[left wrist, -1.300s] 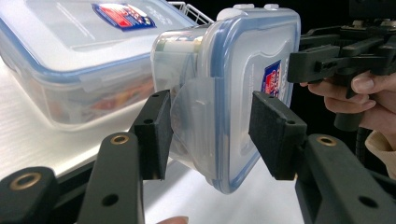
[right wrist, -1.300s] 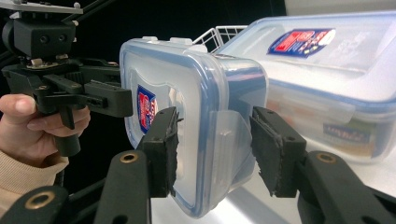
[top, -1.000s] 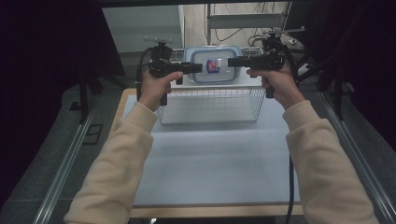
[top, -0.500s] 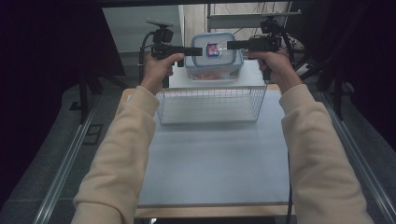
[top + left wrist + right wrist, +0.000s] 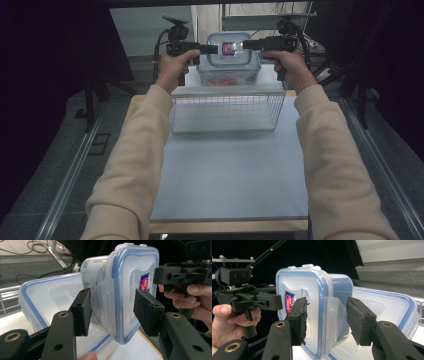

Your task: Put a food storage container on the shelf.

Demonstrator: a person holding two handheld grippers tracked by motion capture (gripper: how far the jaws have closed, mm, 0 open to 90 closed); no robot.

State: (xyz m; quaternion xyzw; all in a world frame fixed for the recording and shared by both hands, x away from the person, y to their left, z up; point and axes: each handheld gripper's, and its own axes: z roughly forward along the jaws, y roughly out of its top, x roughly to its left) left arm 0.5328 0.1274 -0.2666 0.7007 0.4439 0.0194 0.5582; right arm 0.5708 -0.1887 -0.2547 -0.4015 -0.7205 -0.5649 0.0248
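Container [image 5: 228,50], clasped by both grippers, hangs beyond pale table [image 5: 230,170], dark room.

Dark room, grey floor [image 5: 60,165]

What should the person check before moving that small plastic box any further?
1. Left tool astride the small box's side flap: ok.
2. Right tool astride the opposite flap: ok.
3. Pads pressing firmly on both sides: cannot tell; one pad of each tool seems to stand slightly off.
4. Small box's lid on: ok.
5. Large box beneath it closed: ok, its lid is on.
6. Small box clear of the wire basket: ok, it is beyond the basket's far rim.
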